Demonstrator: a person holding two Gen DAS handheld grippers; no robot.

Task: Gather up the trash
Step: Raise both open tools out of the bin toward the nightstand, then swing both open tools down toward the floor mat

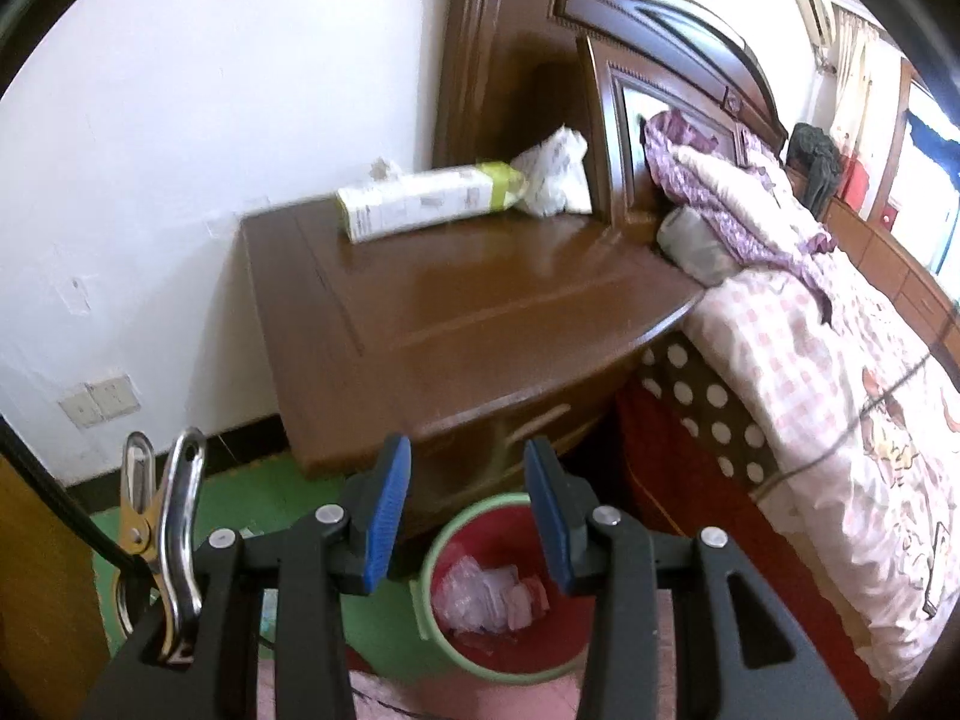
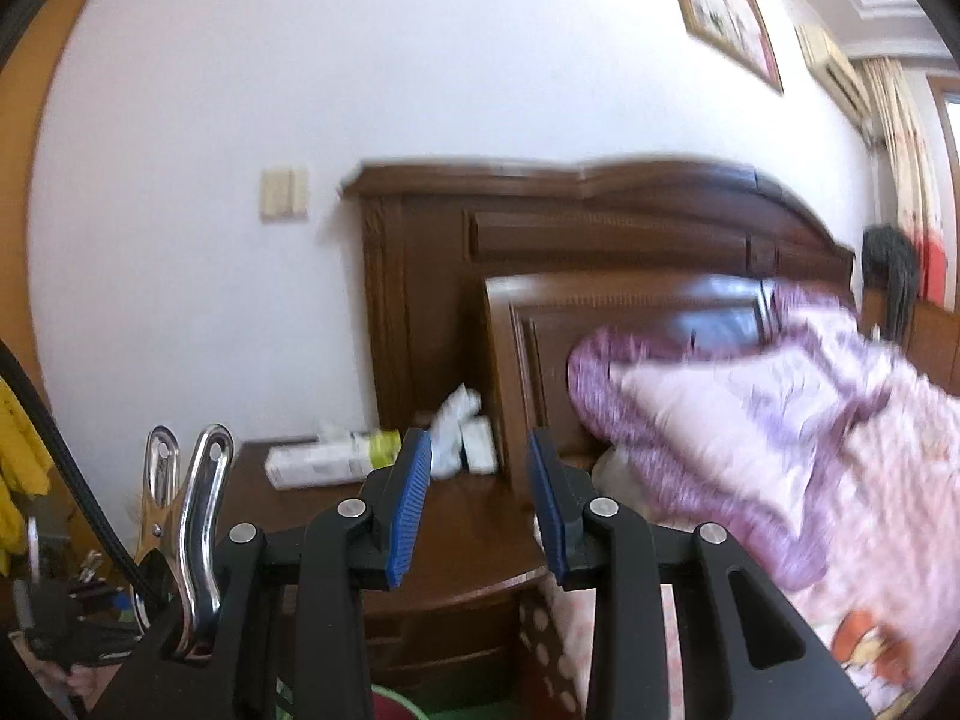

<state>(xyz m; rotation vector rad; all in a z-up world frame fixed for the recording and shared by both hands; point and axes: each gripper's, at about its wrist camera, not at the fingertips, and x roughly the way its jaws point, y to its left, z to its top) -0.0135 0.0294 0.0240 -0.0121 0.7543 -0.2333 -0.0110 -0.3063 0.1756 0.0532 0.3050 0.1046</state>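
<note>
Brown wooden nightstand (image 1: 456,312) against white wall (image 1: 210,90), beside bed (image 1: 840,420). Carved headboard (image 1: 630,18) behind. Purple quilt (image 1: 738,192) bunched near headboard. Wall socket (image 1: 99,401) low on wall. Framed picture (image 2: 723,6) above bed. Green floor (image 1: 270,492).

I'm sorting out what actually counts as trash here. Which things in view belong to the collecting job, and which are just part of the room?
Belongs to the job:
- white and green carton lying on the nightstand
- crumpled white packet beside it
- red bin on the floor, wrappers already inside

Just lying about:
- purple quilt
- grey pillow
- wall picture
</note>
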